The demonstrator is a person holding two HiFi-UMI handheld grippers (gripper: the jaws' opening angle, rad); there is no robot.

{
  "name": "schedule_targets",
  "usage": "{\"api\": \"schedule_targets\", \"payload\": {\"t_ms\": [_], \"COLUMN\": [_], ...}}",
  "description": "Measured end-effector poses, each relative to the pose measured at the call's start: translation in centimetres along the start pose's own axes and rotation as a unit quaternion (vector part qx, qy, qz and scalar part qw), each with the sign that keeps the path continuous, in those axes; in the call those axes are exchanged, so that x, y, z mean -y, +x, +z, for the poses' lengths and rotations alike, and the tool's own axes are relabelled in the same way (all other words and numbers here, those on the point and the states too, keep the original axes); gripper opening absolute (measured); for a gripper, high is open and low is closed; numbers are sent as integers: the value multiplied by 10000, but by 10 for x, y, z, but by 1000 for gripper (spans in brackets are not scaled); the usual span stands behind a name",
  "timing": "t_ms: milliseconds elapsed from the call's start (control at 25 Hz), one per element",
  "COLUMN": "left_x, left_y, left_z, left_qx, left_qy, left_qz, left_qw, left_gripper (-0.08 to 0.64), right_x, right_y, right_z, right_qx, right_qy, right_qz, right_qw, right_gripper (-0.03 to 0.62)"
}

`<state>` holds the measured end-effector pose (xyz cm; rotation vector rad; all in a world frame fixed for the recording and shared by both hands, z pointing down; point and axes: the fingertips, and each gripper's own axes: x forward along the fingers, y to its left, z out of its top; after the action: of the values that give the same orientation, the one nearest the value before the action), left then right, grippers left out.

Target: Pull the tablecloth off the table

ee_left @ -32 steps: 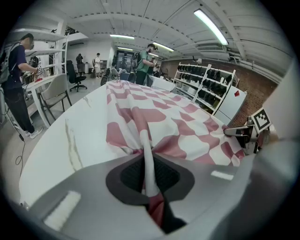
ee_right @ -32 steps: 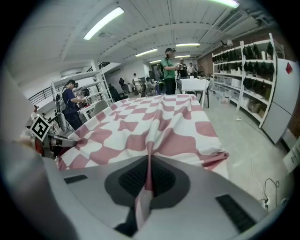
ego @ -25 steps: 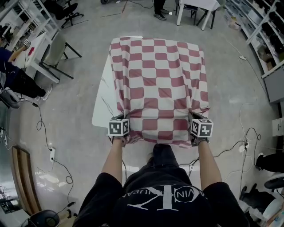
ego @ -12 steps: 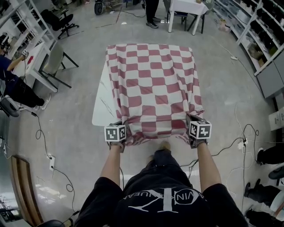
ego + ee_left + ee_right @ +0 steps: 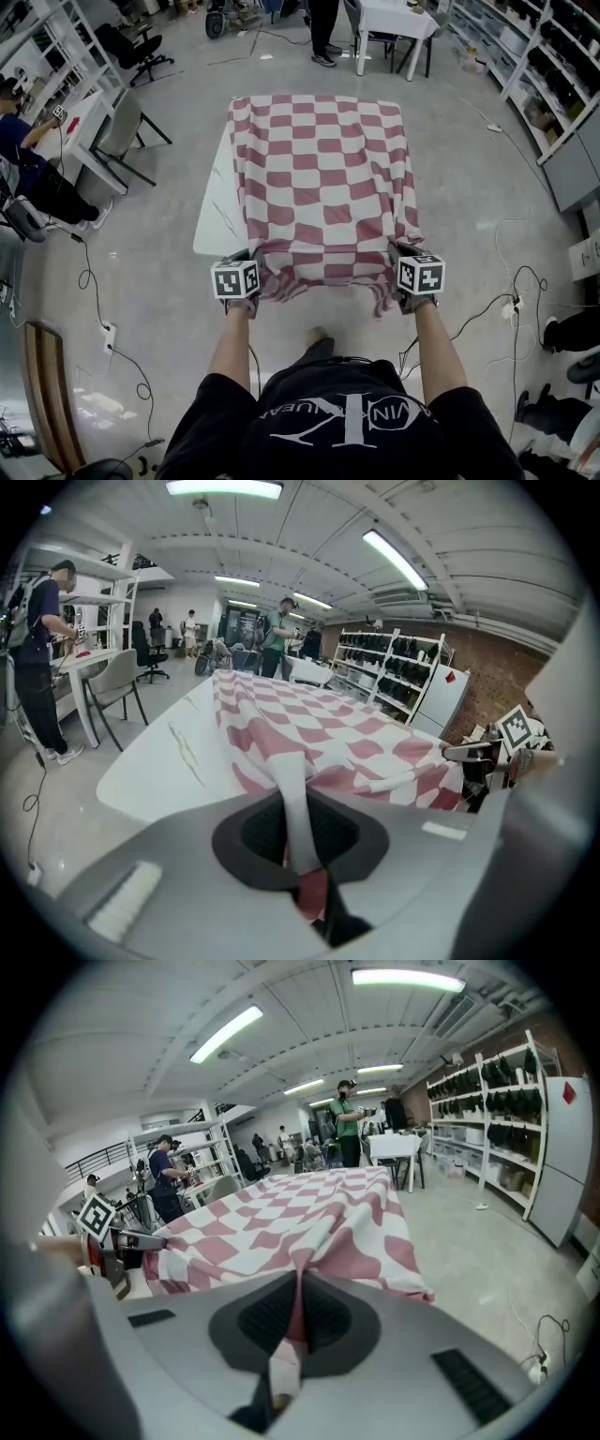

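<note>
A red-and-white checked tablecloth (image 5: 321, 173) lies over a white table (image 5: 214, 220), whose left strip shows bare. The cloth's near edge hangs in folds off the table's front. My left gripper (image 5: 247, 260) is shut on the cloth's near left corner. My right gripper (image 5: 399, 253) is shut on the near right corner. In the left gripper view a twisted strip of the tablecloth (image 5: 309, 724) runs in between the closed jaws of the left gripper (image 5: 302, 841). In the right gripper view a fold of the tablecloth (image 5: 309, 1218) is pinched in the right gripper (image 5: 296, 1314).
A desk with a grey chair (image 5: 122, 127) and a person (image 5: 28, 173) are at the left. Another white table (image 5: 394, 19) and a standing person are at the far end. Shelving (image 5: 553, 56) lines the right wall. Cables (image 5: 94, 281) trail on the floor on both sides.
Both grippers have drawn back toward me and risen slightly with the cloth. The cloth has slid toward me, and its near edge now hangs free past the table's front.
</note>
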<state>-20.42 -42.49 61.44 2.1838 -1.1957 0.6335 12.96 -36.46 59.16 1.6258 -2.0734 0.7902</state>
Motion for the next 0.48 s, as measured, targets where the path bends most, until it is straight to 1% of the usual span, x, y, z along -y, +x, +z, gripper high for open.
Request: {"api": "schedule_targets", "payload": {"t_ms": [160, 240, 360, 480], "left_x": [18, 31, 48, 56], "left_y": [-22, -35, -57, -75], "left_z": [-31, -41, -41, -32], "left_qx": [211, 332, 454, 523], "left_qy": [-97, -132, -218, -265], "left_qz": [202, 270, 334, 400], "left_qw": [9995, 9990, 9982, 9975], "left_gripper": [26, 26, 26, 26], "right_x": [-2, 0, -2, -6], "right_y": [-23, -38, -61, -76], "right_z": [-29, -38, -34, -24], "right_qx": [121, 173, 224, 240], "right_qy": [-92, -101, -114, -89], "right_qz": [218, 303, 395, 489], "right_qw": [9996, 9993, 9989, 9985], "right_gripper": [12, 12, 12, 12]}}
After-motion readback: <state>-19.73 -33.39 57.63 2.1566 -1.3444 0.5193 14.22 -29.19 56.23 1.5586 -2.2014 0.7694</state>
